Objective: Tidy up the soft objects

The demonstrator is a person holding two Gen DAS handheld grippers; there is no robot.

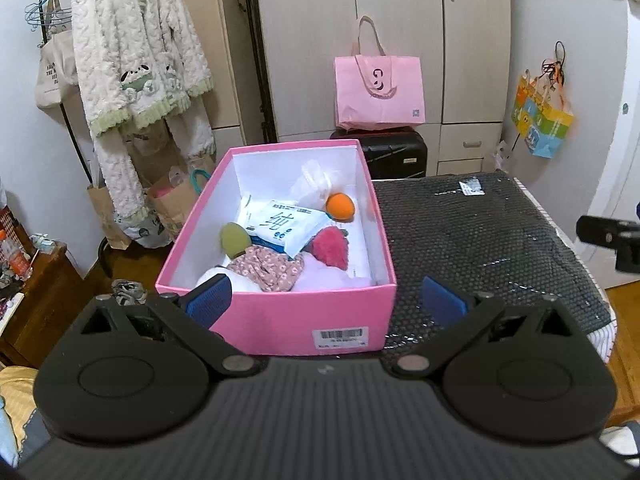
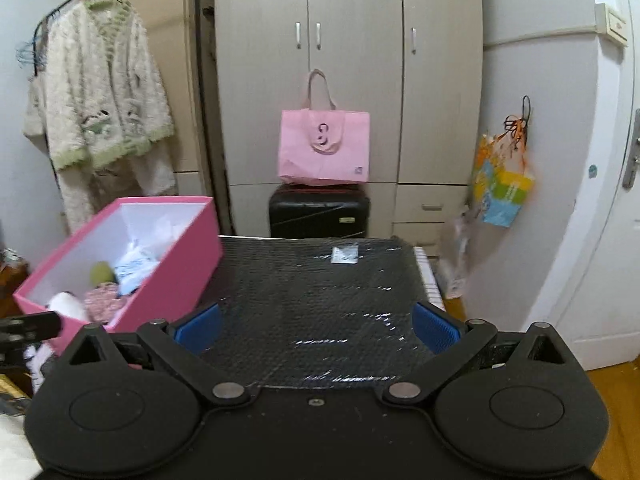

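1. The left gripper (image 1: pixel 326 302) hangs with its blue pads (image 1: pixel 210 300) spread wide and nothing between them, just short of the near wall of the pink box (image 1: pixel 280 320). The right gripper (image 2: pixel 316 326) is likewise spread and empty, out over the black mat (image 2: pixel 320 300) to the right of the box.

2. Taking the pink box as the landmark: it sits on the left part of the mat, lid off, its barcode label facing the left gripper. The mat to its right looks bare apart from a small label at the far edge, so the soft things appear to be gathered inside already.

3. Inside the box, an orange ball (image 1: pixel 340 207) lies toward the far right wall, with a thin white plastic bag (image 1: pixel 312 184) just behind it. A white tissue pack (image 1: pixel 284 224) lies tilted across the middle.

4. Nearer the front wall sit an olive-green round piece (image 1: pixel 234 239), a floral pink cloth (image 1: pixel 268 272), a fuzzy magenta item (image 1: pixel 330 246) and something white and plush low in the corner, partly hidden.

5. If anything remains, it is tidying: I would lower the left gripper over the front wall, jaws wide, and press the tilted pack and cloth flat rather than pinch hard, as these things will squash and slip.

6. Keep the right gripper clear of the box's right wall, lest a nudge slide the light box along the mat.
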